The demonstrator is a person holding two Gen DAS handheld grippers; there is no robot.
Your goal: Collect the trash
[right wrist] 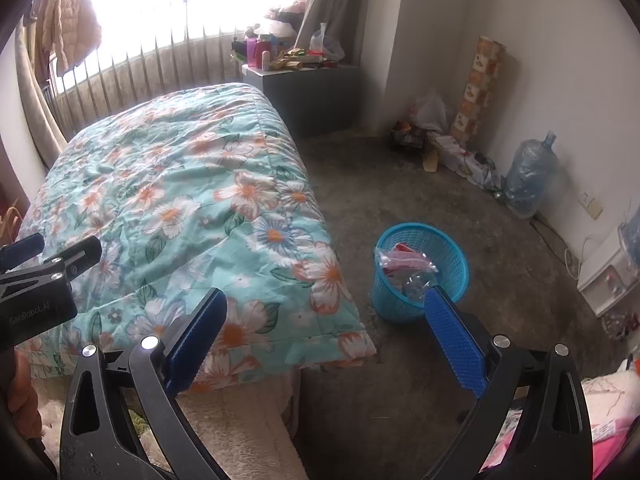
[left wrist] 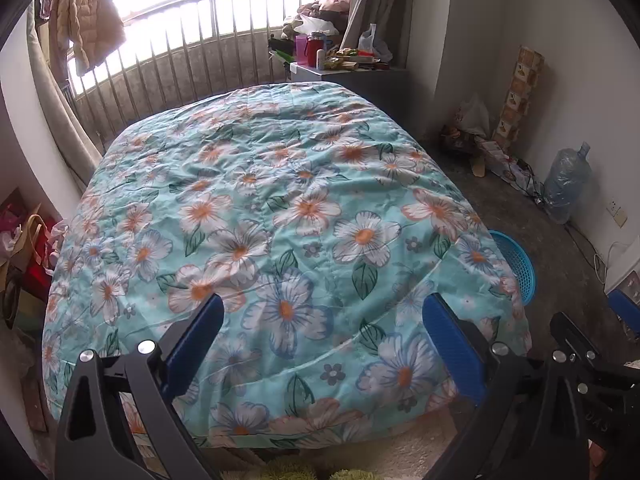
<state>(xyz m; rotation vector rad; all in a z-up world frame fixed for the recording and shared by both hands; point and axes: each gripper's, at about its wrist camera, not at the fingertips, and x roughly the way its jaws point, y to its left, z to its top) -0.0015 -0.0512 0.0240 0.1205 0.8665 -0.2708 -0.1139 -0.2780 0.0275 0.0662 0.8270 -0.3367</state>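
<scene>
A blue plastic basket (right wrist: 452,248) stands on the floor by the bed's corner and holds clear plastic wrappers and a crushed bottle (right wrist: 412,276). In the left wrist view only the basket's rim (left wrist: 516,264) shows past the quilt. My left gripper (left wrist: 322,308) is open and empty above the foot of the bed. My right gripper (right wrist: 326,300) is open and empty, held over the bed's corner, with its right finger in front of the basket. The left gripper also shows at the left edge of the right wrist view (right wrist: 48,264).
A floral quilt (left wrist: 280,208) covers the bed. A grey cabinet (right wrist: 316,92) with bottles and clutter stands by the barred window. A large water jug (right wrist: 528,176), a patterned roll (right wrist: 480,88) and bags line the right wall. A white drawer unit (right wrist: 608,276) stands at right. The floor is bare concrete (right wrist: 400,380).
</scene>
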